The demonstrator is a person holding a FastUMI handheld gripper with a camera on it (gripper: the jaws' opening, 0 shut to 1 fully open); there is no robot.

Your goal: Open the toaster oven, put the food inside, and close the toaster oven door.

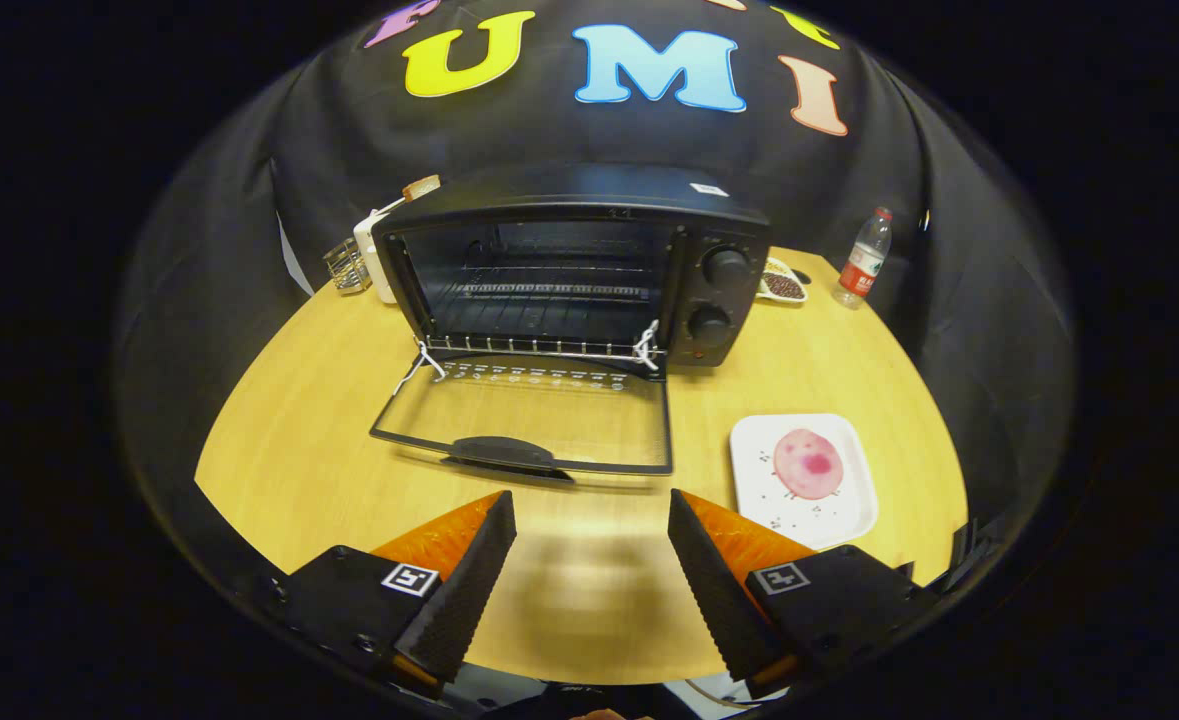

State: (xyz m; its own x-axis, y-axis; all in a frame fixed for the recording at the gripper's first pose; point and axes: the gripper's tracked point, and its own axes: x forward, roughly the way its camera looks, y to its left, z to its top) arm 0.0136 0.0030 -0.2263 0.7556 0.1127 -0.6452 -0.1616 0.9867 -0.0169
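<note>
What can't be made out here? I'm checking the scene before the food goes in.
- Gripper, open over bare table: no limit here.
- White object: half hidden behind the toaster oven.
- Dish: partly behind the oven, contents too small.
- Bottle label: too small.

One toaster oven (pixel 569 280) with two knobs (pixel 725 267), its one door (pixel 534 415) open. One white plate (pixel 844 510) holding one pink round of food (pixel 809 463). One water bottle (pixel 864 258). One small dish of beans (pixel 782 287). One gripper (pixel 591 525), its two fingers (pixel 469 575) spread apart around nothing.

Black toaster oven (pixel 569 270), seemingly speckled white plate (pixel 804 480)
</note>
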